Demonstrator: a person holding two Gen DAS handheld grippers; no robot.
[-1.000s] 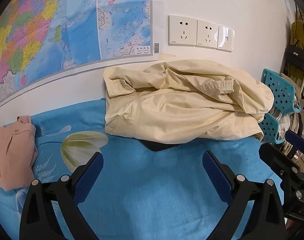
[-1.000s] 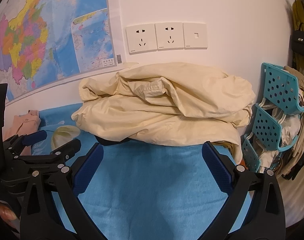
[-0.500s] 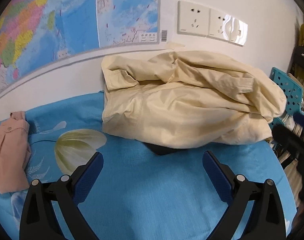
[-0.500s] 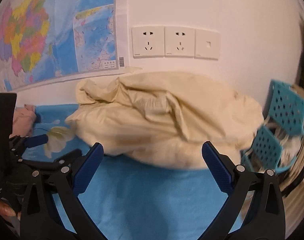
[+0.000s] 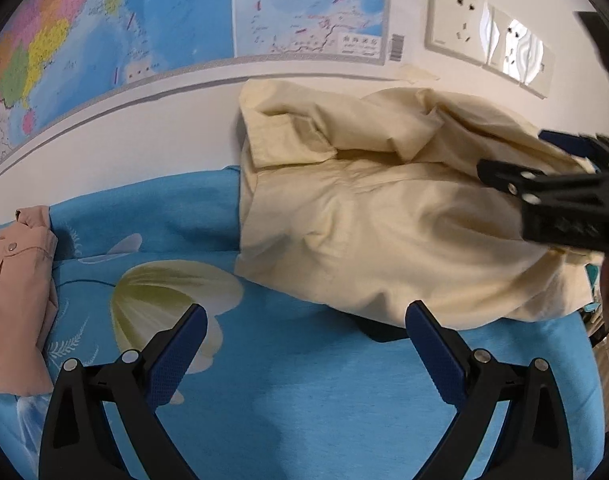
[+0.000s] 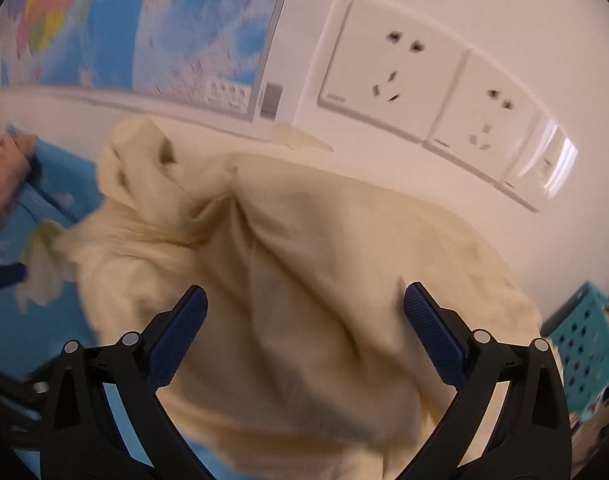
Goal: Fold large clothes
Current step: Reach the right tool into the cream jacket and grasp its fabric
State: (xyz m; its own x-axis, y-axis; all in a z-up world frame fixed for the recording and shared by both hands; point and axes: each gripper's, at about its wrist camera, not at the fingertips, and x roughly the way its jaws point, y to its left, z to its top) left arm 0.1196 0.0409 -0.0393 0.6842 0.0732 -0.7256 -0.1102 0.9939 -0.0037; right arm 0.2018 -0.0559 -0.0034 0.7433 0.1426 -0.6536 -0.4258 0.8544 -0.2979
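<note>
A crumpled cream garment lies heaped on a blue flowered sheet against the white wall. It fills the right wrist view. My left gripper is open and empty, a little short of the garment's near edge. My right gripper is open, its jaws over the top of the heap, nothing between them. The right gripper also shows from the side in the left wrist view, above the garment's right part.
A folded pink garment lies at the sheet's left. A dark item peeks from under the cream heap. A map and wall sockets are on the wall. A teal perforated basket stands at the right.
Both grippers have moved forward toward the cream garment. The right gripper has advanced over the heap and now crosses into the left wrist view from the right.
</note>
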